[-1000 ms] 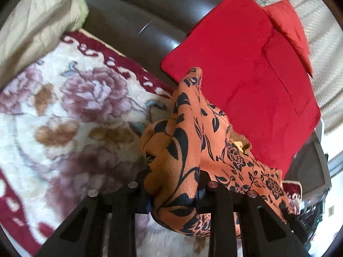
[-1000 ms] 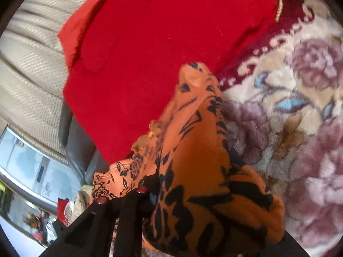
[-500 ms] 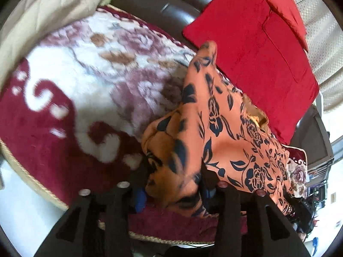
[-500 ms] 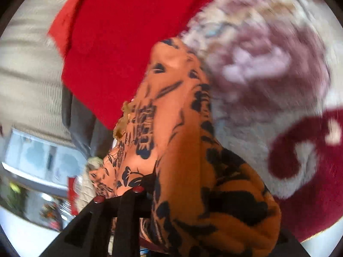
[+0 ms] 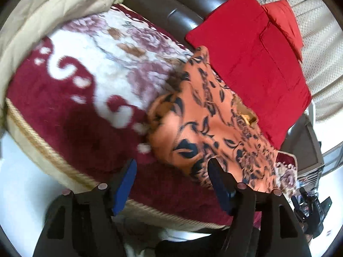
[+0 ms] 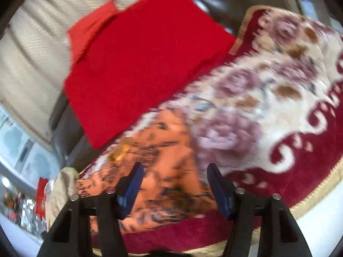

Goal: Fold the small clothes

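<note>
Now both claws hang over a plush floral blanket [image 5: 90, 68] in cream, mauve and deep red with a gold cord edge, and neither holds anything.

An orange garment printed with black leaves and flowers [image 5: 205, 124] lies on this blanket, folded into a long strip. One long side of the strip runs along the blanket's far edge, just beside a flat, folded bright red cloth [image 5: 253, 70]. The red cloth rests on dark brown leather upholstery [image 5: 171, 2] past the blanket. A smaller red piece [image 5: 283, 19] pokes out from its far corner. A small yellow tag [image 5: 248, 117] shows on the garment's side nearest the red cloth.

In the left wrist view, the left claw [image 5: 171, 171] has its jaws well apart; they have just been opening. Its right finger overlaps the near end of the garment, and its left finger is over bare red blanket. The blue pads [image 5: 126, 184] press on nothing.

In the right wrist view, which is blurred, the right claw [image 6: 173, 175] also stands parted, its jaws having just been opening. The garment [image 6: 163, 162] lies beneath the gap between its fingers, not gripped.

A quilted beige cover [image 5: 53, 10] sits at the blanket's far left side.
</note>
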Demonstrator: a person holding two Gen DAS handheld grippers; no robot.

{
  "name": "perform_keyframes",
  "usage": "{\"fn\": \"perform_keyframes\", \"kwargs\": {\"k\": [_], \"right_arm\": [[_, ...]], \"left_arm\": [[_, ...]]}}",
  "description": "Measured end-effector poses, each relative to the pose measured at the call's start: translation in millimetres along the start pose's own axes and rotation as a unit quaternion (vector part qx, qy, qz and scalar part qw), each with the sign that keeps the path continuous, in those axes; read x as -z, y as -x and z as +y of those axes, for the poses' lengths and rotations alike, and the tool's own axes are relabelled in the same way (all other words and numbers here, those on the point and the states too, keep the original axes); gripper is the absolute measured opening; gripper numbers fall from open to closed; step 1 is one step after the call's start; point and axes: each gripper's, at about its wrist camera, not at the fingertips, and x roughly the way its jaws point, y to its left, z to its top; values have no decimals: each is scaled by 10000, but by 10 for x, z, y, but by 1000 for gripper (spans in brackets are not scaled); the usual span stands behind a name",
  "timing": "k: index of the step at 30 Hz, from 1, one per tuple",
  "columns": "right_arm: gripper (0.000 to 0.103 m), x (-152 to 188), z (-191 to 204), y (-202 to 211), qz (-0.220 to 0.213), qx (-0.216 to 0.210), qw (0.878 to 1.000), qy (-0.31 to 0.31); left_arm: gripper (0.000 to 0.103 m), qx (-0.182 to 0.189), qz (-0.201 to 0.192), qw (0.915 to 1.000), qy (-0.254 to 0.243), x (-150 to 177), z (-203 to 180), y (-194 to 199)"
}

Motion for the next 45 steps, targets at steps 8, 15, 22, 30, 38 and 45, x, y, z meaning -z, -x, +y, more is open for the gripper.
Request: {"fn": "perform_keyframes", "kwargs": {"k": [8,15,22,30,38,45], "right_arm": [[34,364,1029,-851,1214,-551,9841,1174],[22,789,1348,-1757,2144,-56,9690,1224],[11,689,1087,-1689,2363,-448,9689,589],[16,247,535,-846,1344,-821,9868,382],[16,-194,-171,-192,616,-927,9938,-76],[17,-349,-571,131,313,-1025,9927,-559]], "left_arm": [[66,266,-256,9987,358,-148,-124,-328],[33,70,-275,9995,147,-242,-191,-345],[39,108,-53,9998,179,-311,-264,-420],[22,70,-602,9894,-1319,-313,-1122,-57],[21,562,-414,9380,-3395,154,-2703,-95],[33,530,970,8767,-4681,1103,-3485,-919]]}}
